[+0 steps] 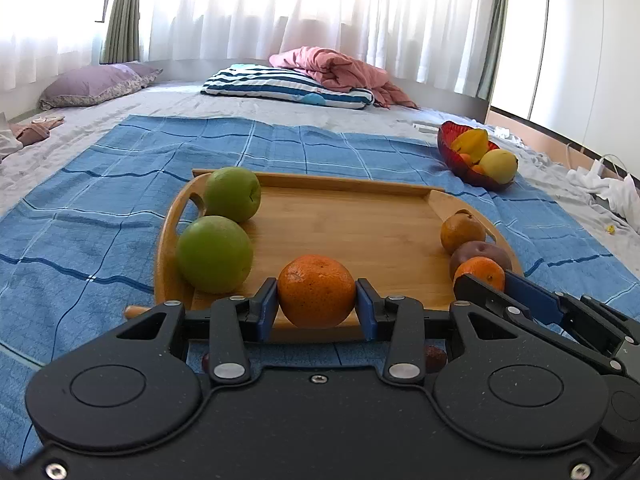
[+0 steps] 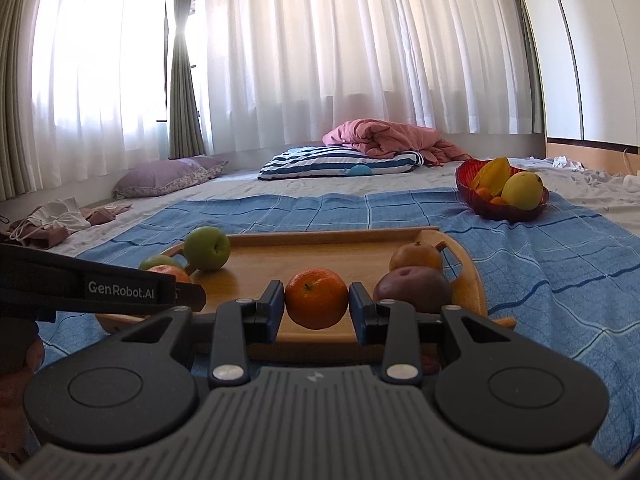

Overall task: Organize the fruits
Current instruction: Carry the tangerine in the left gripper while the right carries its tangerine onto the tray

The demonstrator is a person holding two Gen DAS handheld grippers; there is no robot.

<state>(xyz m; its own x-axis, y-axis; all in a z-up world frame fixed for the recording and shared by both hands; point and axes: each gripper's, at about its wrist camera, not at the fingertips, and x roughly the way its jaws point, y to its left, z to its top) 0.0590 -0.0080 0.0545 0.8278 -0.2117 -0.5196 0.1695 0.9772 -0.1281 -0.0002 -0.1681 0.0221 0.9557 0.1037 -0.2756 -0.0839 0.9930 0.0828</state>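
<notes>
Left wrist view: a wooden tray (image 1: 344, 216) sits on a blue checked cloth (image 1: 100, 216) over a bed, sheer curtains (image 1: 280, 8) behind. The left gripper (image 1: 317, 300) clamps a large orange (image 1: 316, 290) at the tray's near edge; the right gripper (image 2: 317, 300) clamps a smaller orange (image 2: 316, 298). A dark fruit beneath the tray edge is mostly hidden. One gripper's side reads "GenRobot.AI" (image 2: 121, 287).

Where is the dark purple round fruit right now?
The dark purple round fruit lies at the right end of the wooden tray, between a brownish-orange fruit behind it and the right hand-held gripper.
</notes>
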